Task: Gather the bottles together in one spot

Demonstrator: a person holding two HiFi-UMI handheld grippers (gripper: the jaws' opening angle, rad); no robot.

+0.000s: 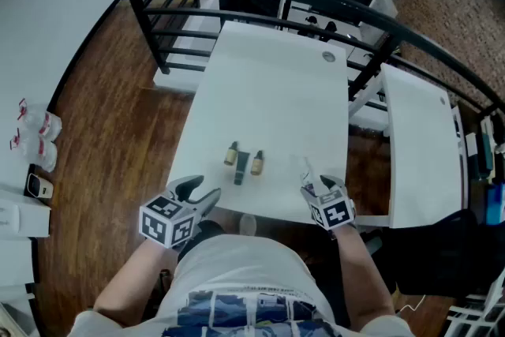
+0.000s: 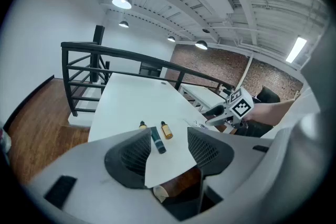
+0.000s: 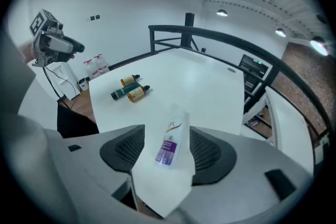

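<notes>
Right gripper (image 3: 167, 132): jaws are spread wide, and a clear bottle with a purple label (image 3: 169, 148) is lying flat on the white table (image 3: 205, 81) right between them, lined up lengthwise with the jaws. No squeeze from the pads can be made out, so it's just sitting in the gap.

Left gripper (image 2: 169, 134): jaws are spread as well, with nothing caught between them. Only the table's near edge is seen through the gap.

Just ahead of the left jaws, three small bottles are bunched together: a dark green bottle (image 2: 157, 140) with an amber bottle (image 2: 166, 130) and a smaller amber bottle (image 2: 142, 125) lying close on either side. From the right jaws that bunch is found ahead and off to the left, well apart from the clear one.

A black railing (image 2: 121, 52) is seen past the table's far end.
</notes>
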